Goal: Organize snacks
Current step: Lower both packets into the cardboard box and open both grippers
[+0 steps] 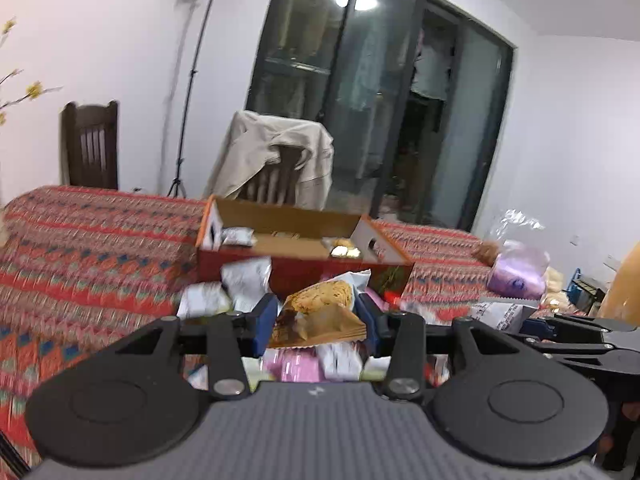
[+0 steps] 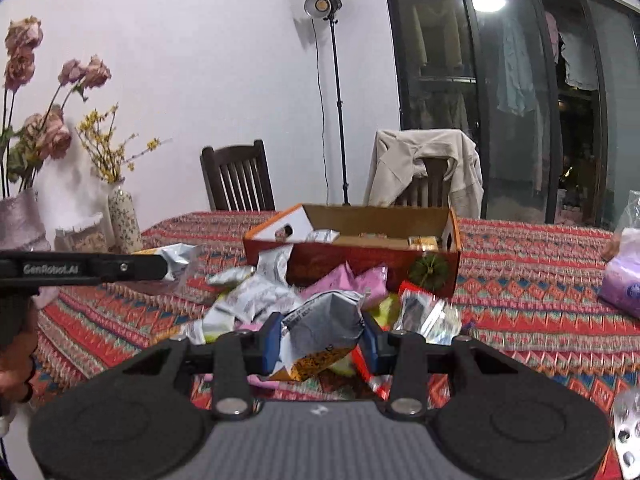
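My left gripper (image 1: 318, 322) is shut on an orange snack packet (image 1: 320, 312) with a biscuit picture, held above the pile. My right gripper (image 2: 320, 338) is shut on a silver and orange snack packet (image 2: 322, 328), also above the pile. An open red cardboard box (image 1: 304, 268) stands just behind the pile; it also shows in the right wrist view (image 2: 360, 260) and holds a few packets. Loose silver, pink and green packets (image 2: 256, 300) lie in front of it on the patterned tablecloth (image 2: 520, 280). The left gripper shows at the left edge of the right wrist view (image 2: 162, 266).
Two vases of dried flowers (image 2: 120, 216) stand at the table's far left. A purple tissue pack (image 2: 624, 284) lies at the right. A blister pack (image 2: 628, 436) lies near the right corner. Two chairs (image 2: 238, 178) stand behind the table, one draped with a beige jacket (image 2: 424, 160).
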A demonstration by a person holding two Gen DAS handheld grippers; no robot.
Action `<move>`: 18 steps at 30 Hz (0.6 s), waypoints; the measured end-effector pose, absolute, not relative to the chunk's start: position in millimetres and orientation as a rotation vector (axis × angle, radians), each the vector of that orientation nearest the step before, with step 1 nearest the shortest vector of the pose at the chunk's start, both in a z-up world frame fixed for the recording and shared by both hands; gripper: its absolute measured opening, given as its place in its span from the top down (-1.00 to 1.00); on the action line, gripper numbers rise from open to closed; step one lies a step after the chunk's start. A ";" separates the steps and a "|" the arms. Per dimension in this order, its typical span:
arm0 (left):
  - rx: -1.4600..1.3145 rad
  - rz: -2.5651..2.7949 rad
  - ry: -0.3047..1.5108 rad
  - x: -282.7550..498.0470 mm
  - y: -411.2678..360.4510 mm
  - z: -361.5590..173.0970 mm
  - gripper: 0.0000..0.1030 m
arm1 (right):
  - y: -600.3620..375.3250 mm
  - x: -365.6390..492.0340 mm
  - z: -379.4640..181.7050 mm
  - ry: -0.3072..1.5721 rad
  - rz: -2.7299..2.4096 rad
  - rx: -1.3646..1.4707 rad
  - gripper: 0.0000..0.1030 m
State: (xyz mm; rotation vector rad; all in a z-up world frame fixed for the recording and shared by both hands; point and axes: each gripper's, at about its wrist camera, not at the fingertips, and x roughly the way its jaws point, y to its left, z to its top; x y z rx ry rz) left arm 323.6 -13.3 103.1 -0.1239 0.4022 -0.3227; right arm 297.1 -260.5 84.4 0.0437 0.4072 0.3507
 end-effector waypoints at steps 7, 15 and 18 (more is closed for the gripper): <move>-0.080 -0.387 0.391 426.2 -20.5 149.9 0.14 | -277.6 354.3 133.8 0.338 0.395 0.045 0.24; -0.064 -0.320 0.527 596.9 -36.6 140.4 0.14 | -279.1 515.0 174.5 0.411 0.414 0.035 0.24; -0.076 -0.289 0.602 654.1 -38.6 119.8 0.14 | -269.8 583.8 167.1 0.490 0.394 0.021 0.24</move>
